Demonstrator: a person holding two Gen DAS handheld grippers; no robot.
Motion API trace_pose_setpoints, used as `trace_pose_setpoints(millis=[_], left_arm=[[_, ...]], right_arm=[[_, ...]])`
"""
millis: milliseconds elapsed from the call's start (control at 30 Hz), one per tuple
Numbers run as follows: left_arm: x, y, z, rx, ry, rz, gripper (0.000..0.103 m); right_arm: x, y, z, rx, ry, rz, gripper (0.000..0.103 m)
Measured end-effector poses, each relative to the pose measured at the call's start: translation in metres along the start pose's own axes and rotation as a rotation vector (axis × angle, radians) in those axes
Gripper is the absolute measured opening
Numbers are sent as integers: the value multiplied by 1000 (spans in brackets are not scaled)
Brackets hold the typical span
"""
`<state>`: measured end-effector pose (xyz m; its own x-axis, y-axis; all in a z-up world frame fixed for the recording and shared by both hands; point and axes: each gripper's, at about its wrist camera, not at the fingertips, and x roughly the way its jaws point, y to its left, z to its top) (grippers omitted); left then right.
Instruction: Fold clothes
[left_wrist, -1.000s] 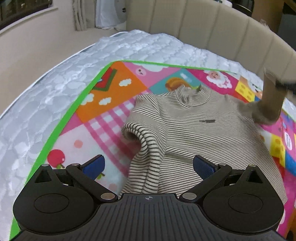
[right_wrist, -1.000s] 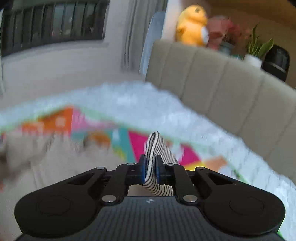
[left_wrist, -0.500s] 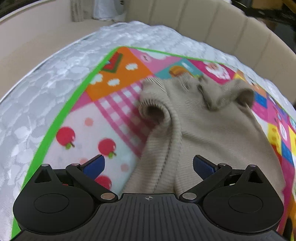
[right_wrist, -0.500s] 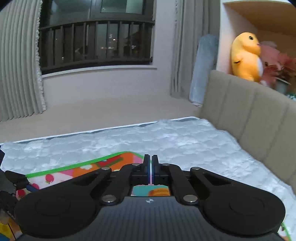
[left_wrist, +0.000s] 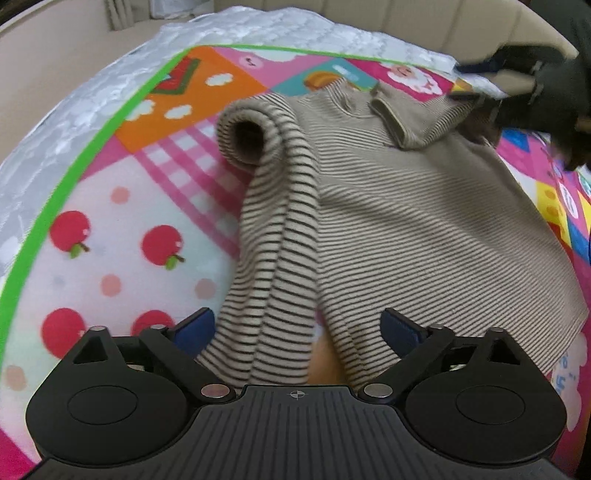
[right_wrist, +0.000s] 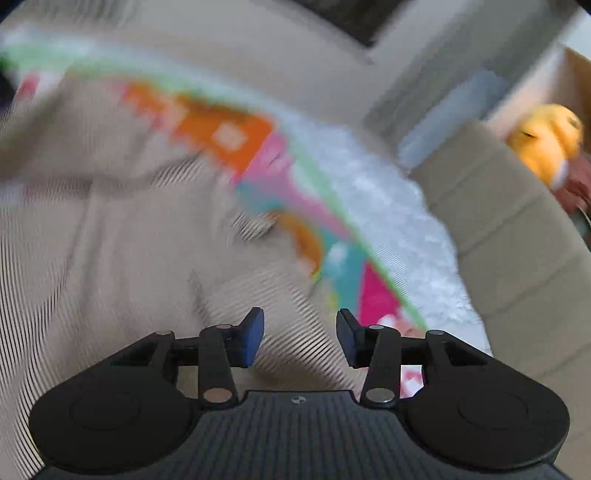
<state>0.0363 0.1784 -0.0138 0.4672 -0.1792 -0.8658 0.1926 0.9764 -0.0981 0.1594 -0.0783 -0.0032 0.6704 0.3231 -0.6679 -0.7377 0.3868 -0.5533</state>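
Item: striped sweater (left_wrist: 424, 221), beige with thin dark stripes, lying spread on a patterned play mat (left_wrist: 122, 221) that covers a white quilted mattress (left_wrist: 55, 122). Position: directly ahead of the left gripper (left_wrist: 297, 326), whose blue-padded fingers (left_wrist: 194, 328) stand wide apart and grasp nothing; the near fabric of the sweater lies between and just beyond them. Sleeve (left_wrist: 273, 229): bunched lengthwise, running from between the left gripper's fingers away to its open cuff, which faces the camera ahead and slightly left of centre. Collar (left_wrist: 347, 99): at the far end of the garment, ahead of the left gripper, with a small folded flap of fabric just right of it. Mat: green border, red apples on a pale field to the left of the left gripper, pink check and an orange panel farther ahead on the left, multicoloured squares to the far right. Right gripper (right_wrist: 300, 338): released, its blue-padded fingers (right_wrist: 253, 336) parted with striped fabric showing in the gap beneath them; whether the pads touch the cloth cannot be told, as this view is heavily motion-blurred. In the left wrist view the same tool shows as a dark blurred shape at the far right, beside the sweater's far shoulder. Surroundings beyond the right gripper: the mat's green edge, the mattress, a beige padded headboard (right_wrist: 509, 236) to the right, and a yellow plush toy (right_wrist: 546, 140) above it at far right.
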Motion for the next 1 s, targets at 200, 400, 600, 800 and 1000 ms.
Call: trace_pose_setpoints(millis=[200,400,600,800,1000], left_arm=[[-5,3,0,-35,-36,14,59],[-11,14,-1,-99,-54,-68,62],[-10,2,0,-47,-53,-92,71],[2,-3,0,-28,-4,-16,62],[-4,0,9,-69,-18,-44,22]], right_arm=[[35,38,-12,-169,27,-54,22],[7,-28,46,264,-145,1,6],[10,-29,80,497,-206,189,8],[14,-3,79,468,-197,266,34],[-12,-23,52,587,-179,311,39]])
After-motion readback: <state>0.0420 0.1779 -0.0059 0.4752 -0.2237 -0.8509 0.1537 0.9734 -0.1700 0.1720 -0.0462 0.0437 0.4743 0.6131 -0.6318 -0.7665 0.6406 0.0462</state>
